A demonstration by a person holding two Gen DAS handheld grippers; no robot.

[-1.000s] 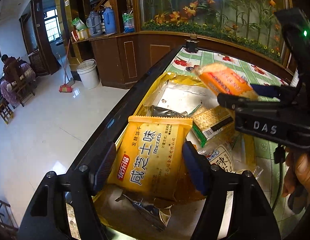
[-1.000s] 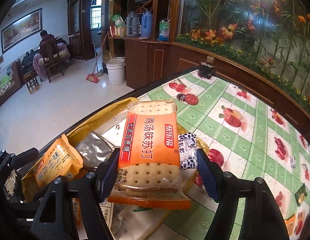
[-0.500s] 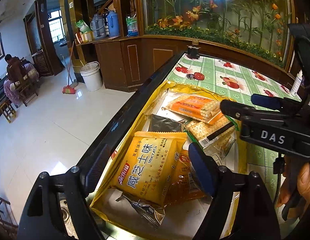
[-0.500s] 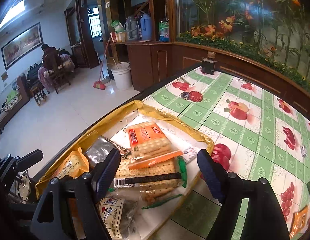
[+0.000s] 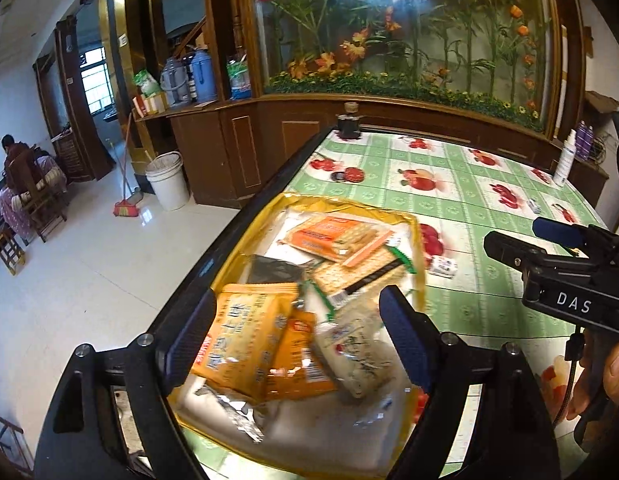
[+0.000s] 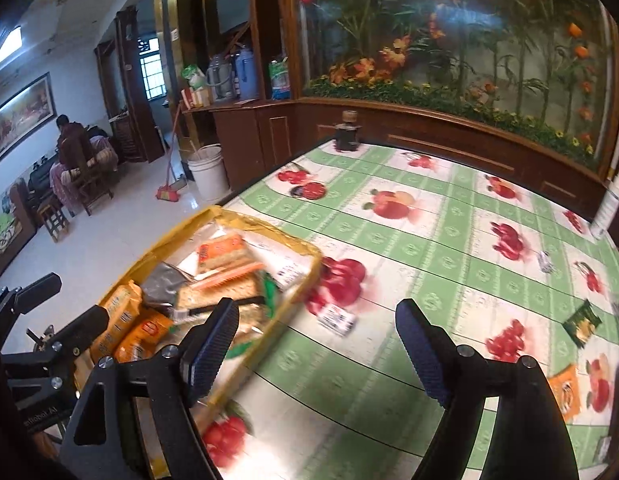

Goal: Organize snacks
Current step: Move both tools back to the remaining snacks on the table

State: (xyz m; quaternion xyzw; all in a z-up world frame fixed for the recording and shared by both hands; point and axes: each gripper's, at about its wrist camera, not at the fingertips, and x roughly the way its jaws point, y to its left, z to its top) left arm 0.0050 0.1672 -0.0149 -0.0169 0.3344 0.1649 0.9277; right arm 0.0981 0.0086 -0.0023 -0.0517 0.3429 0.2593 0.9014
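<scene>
A yellow tray [image 5: 419, 240] [image 6: 309, 254] sits at the table's left edge and holds several snack packets. A yellow biscuit packet [image 5: 245, 340] [image 6: 117, 320] lies at its near end. An orange cracker packet [image 5: 333, 236] [image 6: 225, 256] lies at its far end. My left gripper [image 5: 297, 344] is open and empty above the tray's near end. My right gripper [image 6: 317, 344] is open and empty above the tablecloth, just right of the tray. A small white packet [image 5: 443, 267] [image 6: 336, 318] lies on the cloth beside the tray.
The table has a green and white fruit-print cloth [image 6: 429, 248]. A green packet [image 6: 581, 322] and an orange packet [image 6: 565, 394] lie at the right. A white spray bottle [image 6: 609, 204] stands at the far right. A dark jar [image 6: 347, 132] stands at the far edge.
My left gripper let go of the yellow biscuit packet and my right let go of the orange cracker packet; both lie in the tray. Both grippers lifted, and the right one swung right.
</scene>
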